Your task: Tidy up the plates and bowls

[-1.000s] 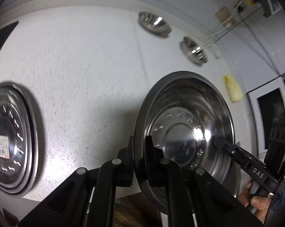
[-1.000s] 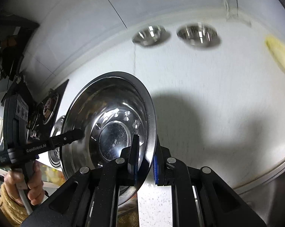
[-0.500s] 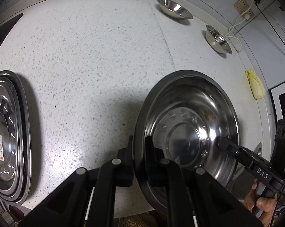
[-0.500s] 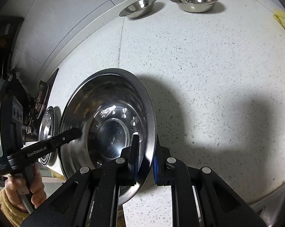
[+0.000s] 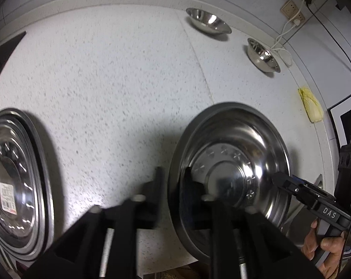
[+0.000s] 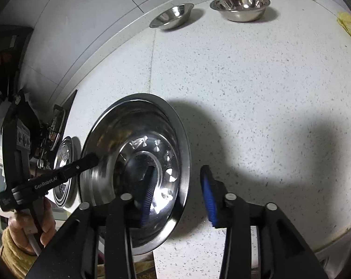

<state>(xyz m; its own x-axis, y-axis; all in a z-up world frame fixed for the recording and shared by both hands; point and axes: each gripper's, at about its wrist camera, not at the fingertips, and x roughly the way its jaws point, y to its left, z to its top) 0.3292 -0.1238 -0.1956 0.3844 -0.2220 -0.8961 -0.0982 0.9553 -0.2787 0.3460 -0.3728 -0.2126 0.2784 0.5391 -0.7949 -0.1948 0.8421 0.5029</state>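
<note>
I see the large round stainless-steel plate with a dark rim (image 5: 231, 162) at the near edge of the white speckled worktop (image 5: 105, 81), and it casts a shadow beside itself. I cannot tell if it already rests on the stone. The left gripper (image 5: 173, 186) has one finger on each side of the plate's left rim, but this view is blurred, so I cannot tell if the jaws pinch the rim or stand loose. The right gripper (image 6: 178, 190) is released. Its jaws stand wide apart, one blue-padded finger inside the plate (image 6: 128, 127) and the other outside, clear of the rim. In the left wrist view the tip of the right gripper (image 5: 275, 177) lies over the right side of the plate, and the right hand (image 5: 324, 244) holds the handle. In the right wrist view the left gripper (image 6: 91, 159) reaches the far rim, with the left hand (image 6: 24, 227) below it. A stack of similar steel plates (image 5: 17, 174) sits at the left edge of the worktop, well apart from the large plate. Along the back edge stand a shallow steel bowl (image 5: 208, 23) and a deeper steel bowl (image 5: 263, 54), near each other but not touching. A yellow cloth (image 5: 311, 104) lies at the right edge.
</note>
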